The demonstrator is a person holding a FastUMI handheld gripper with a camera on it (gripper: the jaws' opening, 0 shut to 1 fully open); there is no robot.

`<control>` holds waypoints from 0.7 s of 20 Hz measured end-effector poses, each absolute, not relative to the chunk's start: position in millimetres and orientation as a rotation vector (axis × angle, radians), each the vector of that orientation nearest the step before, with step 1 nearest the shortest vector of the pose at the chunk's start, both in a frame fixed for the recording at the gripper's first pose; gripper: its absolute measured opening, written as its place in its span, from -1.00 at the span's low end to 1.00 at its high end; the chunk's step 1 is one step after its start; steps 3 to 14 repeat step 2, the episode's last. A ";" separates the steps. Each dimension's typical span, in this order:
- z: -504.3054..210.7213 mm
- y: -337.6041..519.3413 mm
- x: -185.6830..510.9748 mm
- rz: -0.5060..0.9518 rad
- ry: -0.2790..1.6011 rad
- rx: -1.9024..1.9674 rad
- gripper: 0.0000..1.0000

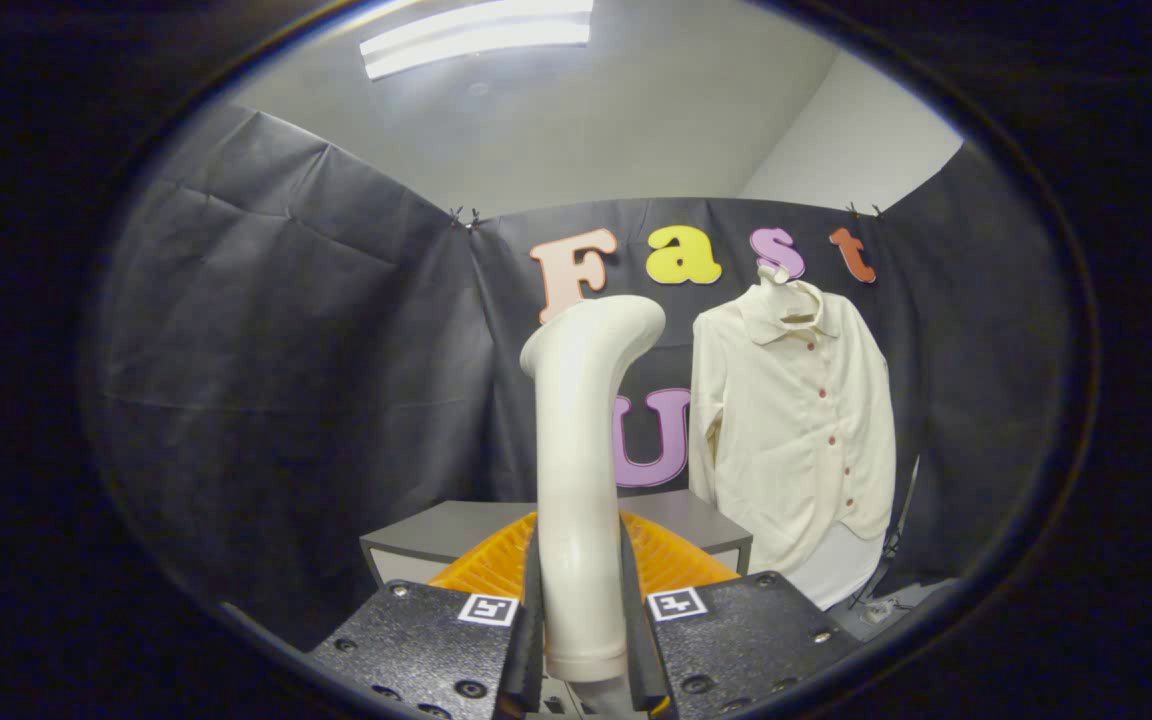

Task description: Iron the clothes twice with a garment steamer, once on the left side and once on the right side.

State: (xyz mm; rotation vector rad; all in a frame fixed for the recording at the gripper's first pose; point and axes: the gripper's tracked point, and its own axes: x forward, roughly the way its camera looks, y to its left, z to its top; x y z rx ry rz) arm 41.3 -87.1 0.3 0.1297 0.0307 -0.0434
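Hand-held gripper (581, 640) pinching garment steamer (581, 470) handle, both fingers pressed on it, steamer upright. Cream shirt (796, 430) hangs on booth wall at 2 o'clock, beyond grey worktop (456, 525).

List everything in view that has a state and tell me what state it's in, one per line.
hand-held gripper: shut on the garment steamer's handle, a finger on each side.
garment steamer: held upright between the fingers, head tilted toward the shirt, not touching it.
shirt: hanging on a hanger against the booth wall, buttoned, beyond the fingers.
orange ridged item: lying on the grey table just behind the steamer.
ceiling light: on.
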 end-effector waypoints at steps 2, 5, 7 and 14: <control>-7.0 -91.5 41.3 -0.054 0.042 0.111 -0.35; -7.0 -91.5 41.3 -0.054 0.042 0.111 -0.35; -7.0 -91.5 41.3 -0.054 0.042 0.111 -0.35; -7.0 -91.5 41.3 -0.054 0.042 0.111 -0.35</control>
